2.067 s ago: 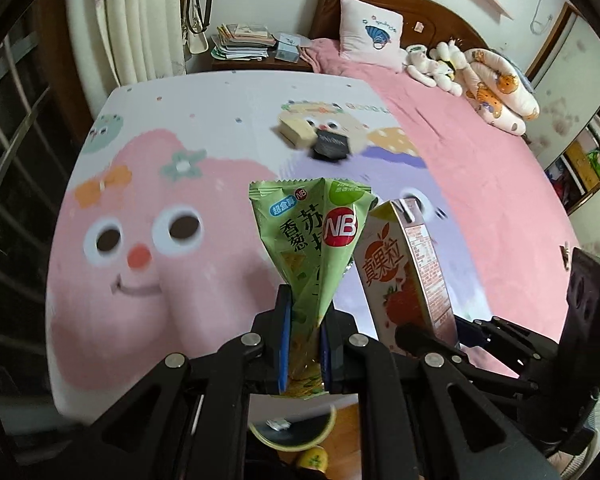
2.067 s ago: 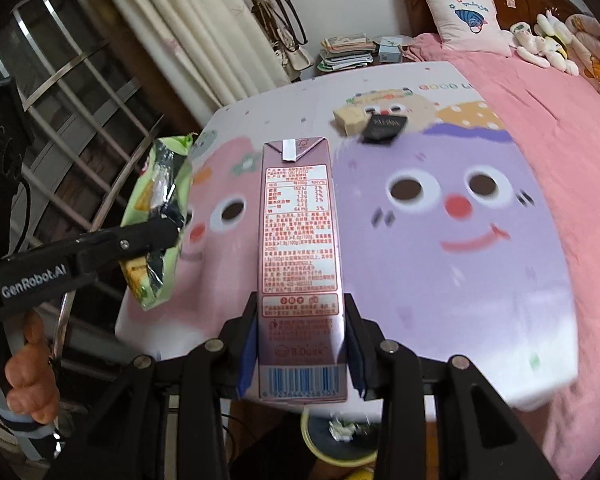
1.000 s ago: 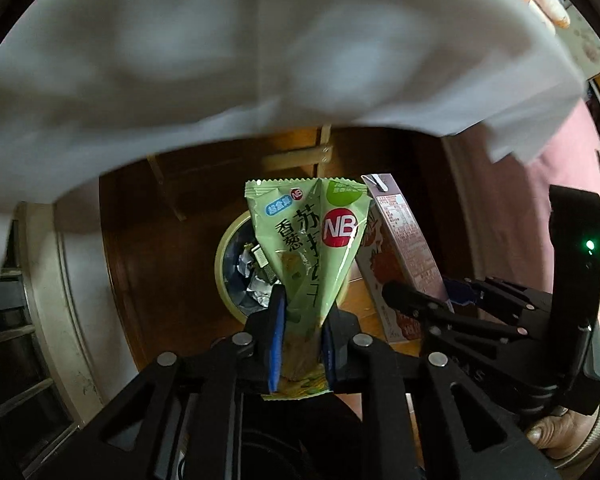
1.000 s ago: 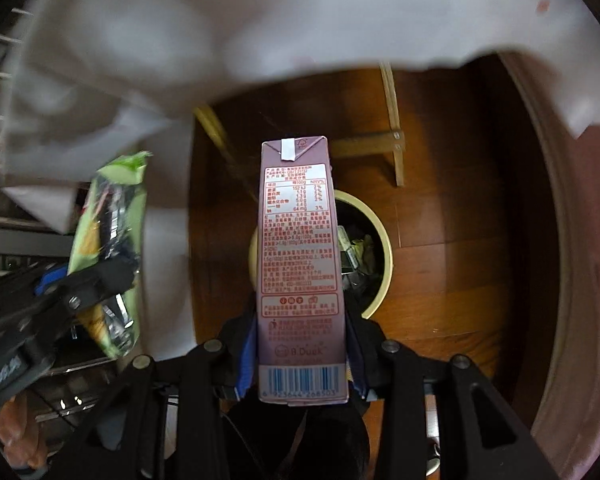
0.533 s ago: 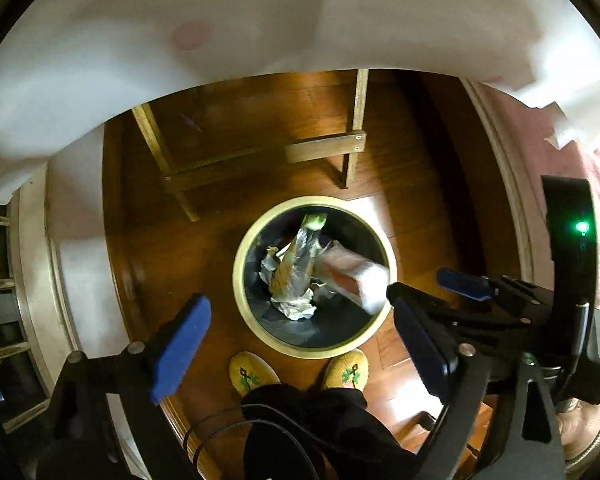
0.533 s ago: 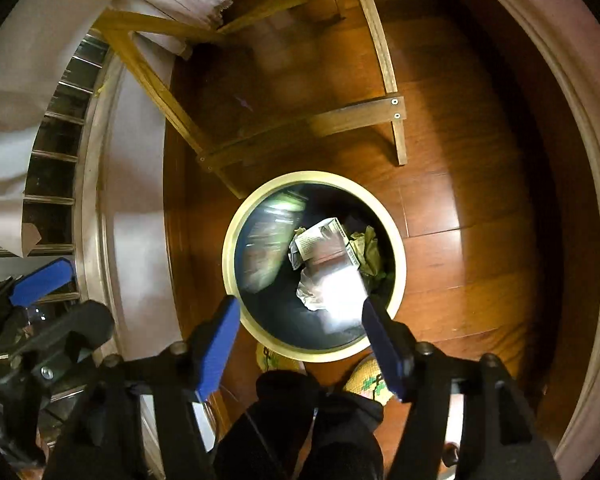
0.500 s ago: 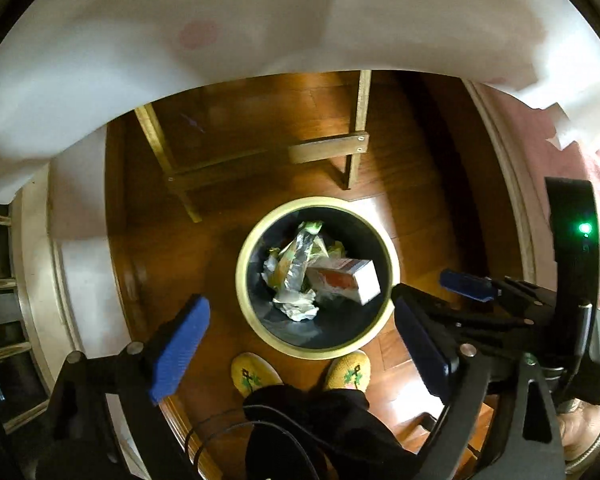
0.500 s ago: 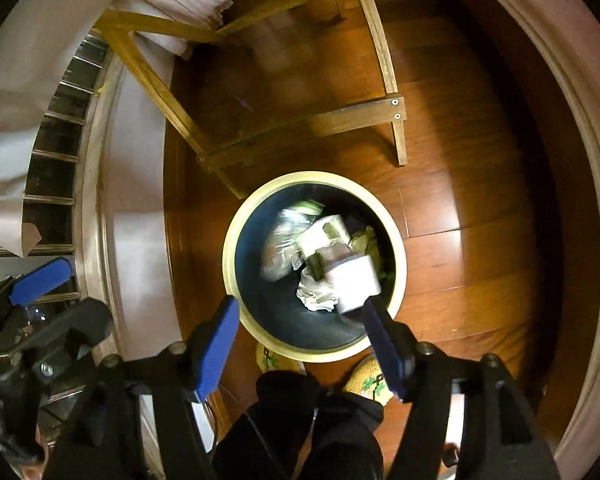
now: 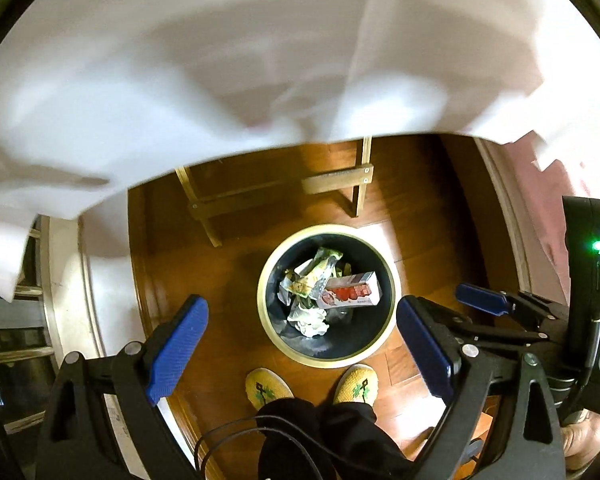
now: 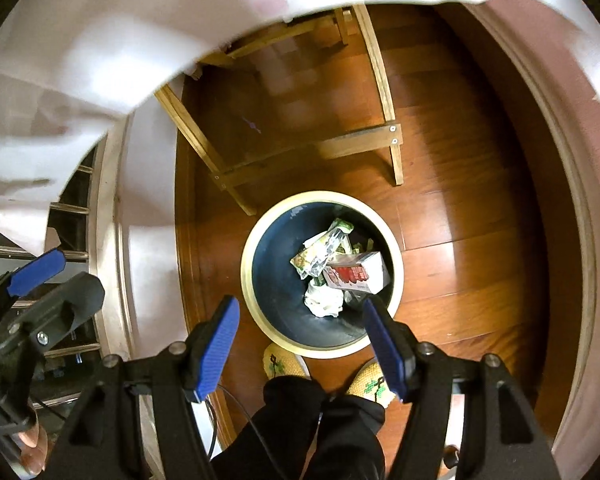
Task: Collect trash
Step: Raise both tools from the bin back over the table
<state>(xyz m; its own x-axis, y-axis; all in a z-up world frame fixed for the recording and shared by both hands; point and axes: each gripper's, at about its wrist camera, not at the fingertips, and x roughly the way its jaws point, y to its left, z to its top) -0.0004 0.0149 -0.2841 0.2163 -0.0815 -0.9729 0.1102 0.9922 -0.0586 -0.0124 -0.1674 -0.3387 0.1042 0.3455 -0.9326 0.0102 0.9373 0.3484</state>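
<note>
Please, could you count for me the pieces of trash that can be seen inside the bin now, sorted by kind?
Juice carton: 1
Green snack wrapper: 1
Crumpled white paper: 1
Other scraps under them, too hidden to count.
Total clearly visible in the trash bin: 3

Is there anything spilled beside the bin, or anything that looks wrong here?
Nothing stands out. The juice carton and green snack wrapper lie inside the trash bin with crumpled paper; no litter shows on the wooden floor around it. Both hand-held grippers, left and right, hang open above.
</note>
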